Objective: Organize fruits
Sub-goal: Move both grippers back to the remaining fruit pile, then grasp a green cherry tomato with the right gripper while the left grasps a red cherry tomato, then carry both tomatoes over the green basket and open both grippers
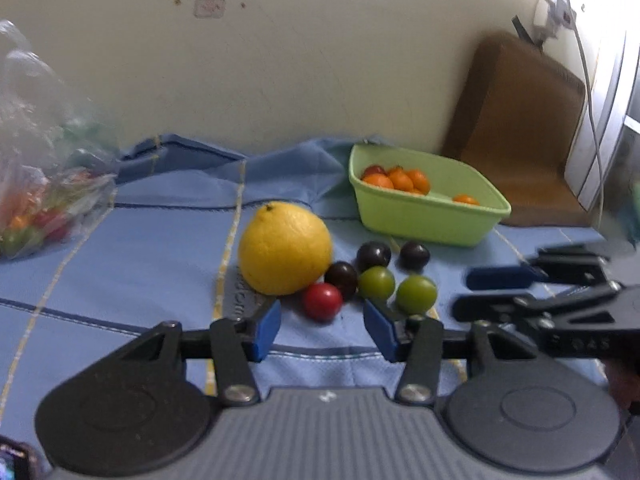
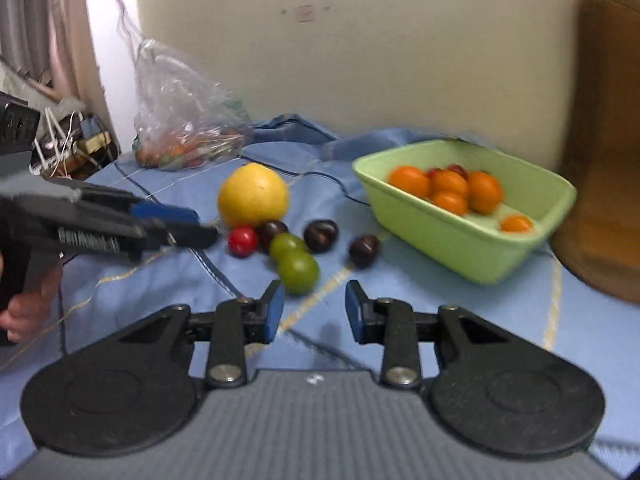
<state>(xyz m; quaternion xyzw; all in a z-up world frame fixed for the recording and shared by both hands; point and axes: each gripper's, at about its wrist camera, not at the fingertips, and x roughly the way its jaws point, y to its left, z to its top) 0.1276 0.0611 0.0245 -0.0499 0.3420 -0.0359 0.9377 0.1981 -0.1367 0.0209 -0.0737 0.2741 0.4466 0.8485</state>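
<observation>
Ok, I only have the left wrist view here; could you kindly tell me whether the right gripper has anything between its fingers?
Observer: No, its own camera shows the right gripper open, with nothing between the fingers.
Operator: Thank you, and what lies nearest to it?
Observer: A green fruit, just ahead of the finger on the left of that view.
Operator: And the plastic bag, which is cut off at my edge?
Observer: The bag shows whole there, behind the yellow fruit, with small fruit inside.

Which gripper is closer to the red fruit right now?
Left. The left gripper sits just in front of the red fruit; the right gripper is further off, nearer a green fruit.
</observation>
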